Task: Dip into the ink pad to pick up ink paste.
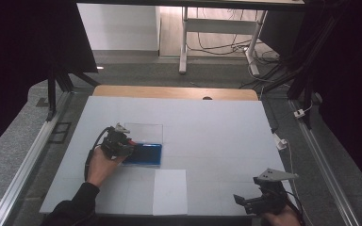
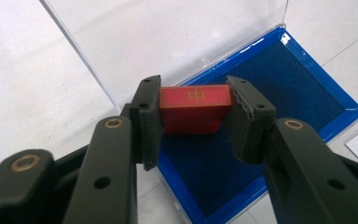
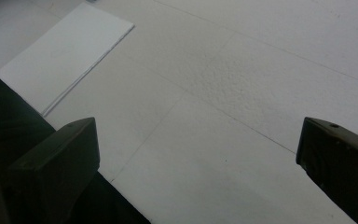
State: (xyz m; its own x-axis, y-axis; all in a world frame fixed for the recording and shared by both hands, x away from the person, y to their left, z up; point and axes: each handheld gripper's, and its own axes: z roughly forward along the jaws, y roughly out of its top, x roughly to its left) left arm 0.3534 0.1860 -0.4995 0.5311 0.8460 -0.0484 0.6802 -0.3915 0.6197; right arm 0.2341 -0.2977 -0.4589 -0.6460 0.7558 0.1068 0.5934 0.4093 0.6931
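Left gripper view: a red block (image 2: 195,108) is squeezed between the jaws of the left gripper (image 2: 194,119), just above the blue case (image 2: 307,93) with its clear lid (image 2: 168,37) up. Right gripper (image 3: 196,154) jaws are spread wide over the white table (image 3: 261,70), with nothing held.

Red block (image 2: 193,109) (gold-marked) above open blue case (image 2: 279,88)
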